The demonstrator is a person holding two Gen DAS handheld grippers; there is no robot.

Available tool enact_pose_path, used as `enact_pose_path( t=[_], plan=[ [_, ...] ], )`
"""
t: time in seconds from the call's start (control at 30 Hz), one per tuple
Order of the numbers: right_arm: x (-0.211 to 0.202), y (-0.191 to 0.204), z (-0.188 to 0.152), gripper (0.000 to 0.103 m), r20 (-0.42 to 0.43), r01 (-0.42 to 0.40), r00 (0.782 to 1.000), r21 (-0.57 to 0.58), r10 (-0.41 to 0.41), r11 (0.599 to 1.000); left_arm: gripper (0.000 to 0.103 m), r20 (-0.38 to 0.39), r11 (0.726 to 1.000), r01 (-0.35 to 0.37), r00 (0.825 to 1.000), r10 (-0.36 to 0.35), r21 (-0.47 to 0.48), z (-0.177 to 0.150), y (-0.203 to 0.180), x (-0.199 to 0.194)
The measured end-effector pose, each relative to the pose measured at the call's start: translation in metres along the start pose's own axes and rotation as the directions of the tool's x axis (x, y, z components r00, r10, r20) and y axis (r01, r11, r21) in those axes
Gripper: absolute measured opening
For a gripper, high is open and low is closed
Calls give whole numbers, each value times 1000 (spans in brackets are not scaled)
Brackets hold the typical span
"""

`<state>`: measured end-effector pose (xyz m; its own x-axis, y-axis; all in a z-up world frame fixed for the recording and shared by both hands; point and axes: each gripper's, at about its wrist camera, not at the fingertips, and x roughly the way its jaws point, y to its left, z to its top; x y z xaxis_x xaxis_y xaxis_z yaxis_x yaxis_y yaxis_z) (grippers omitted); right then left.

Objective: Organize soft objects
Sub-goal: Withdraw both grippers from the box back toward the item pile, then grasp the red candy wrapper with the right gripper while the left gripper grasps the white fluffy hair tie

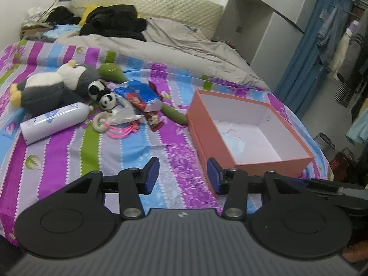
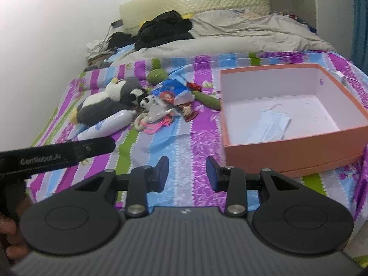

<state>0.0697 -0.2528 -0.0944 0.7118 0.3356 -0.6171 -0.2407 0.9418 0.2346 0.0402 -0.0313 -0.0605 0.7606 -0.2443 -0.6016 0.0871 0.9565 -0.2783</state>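
Observation:
A grey and white penguin plush lies on the striped bedsheet at the left. Two small panda plushes lie beside it, and a green plush behind. An open orange box sits to the right with a blue face mask inside. My left gripper is open and empty over the sheet by the box's near corner. My right gripper is open and empty, left of the box.
A white bottle, snack packets, a white ring with pink cords and a green tube lie among the plushes. A grey duvet and black clothes cover the bed's far half. A wardrobe stands right.

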Motion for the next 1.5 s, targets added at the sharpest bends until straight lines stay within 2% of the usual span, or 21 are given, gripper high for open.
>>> enact_pose_path(
  t=[0.3,0.73,1.1,1.23,1.33,1.5],
  plan=[
    [30,22,11,39,-36,-41,999,-35,40,999,52,-19,998,-53,998,52,-43,6,30,16],
    [83,34,32,39,-100,-62,993,-58,55,996,52,-73,990,-108,992,102,-87,20,68,59],
    [140,30,53,39,-160,-49,986,-54,40,997,52,-125,985,-136,985,122,-103,43,100,121],
    [170,27,62,39,-186,-35,982,-49,25,998,51,-147,985,-157,978,146,-66,48,110,150],
    [192,24,71,39,-189,-24,982,-35,17,999,51,-153,987,-135,981,121,-87,54,122,176],
    [234,18,83,39,-209,4,978,-7,-5,1000,49,-147,987,-137,981,123,-86,66,136,212]
  ],
)
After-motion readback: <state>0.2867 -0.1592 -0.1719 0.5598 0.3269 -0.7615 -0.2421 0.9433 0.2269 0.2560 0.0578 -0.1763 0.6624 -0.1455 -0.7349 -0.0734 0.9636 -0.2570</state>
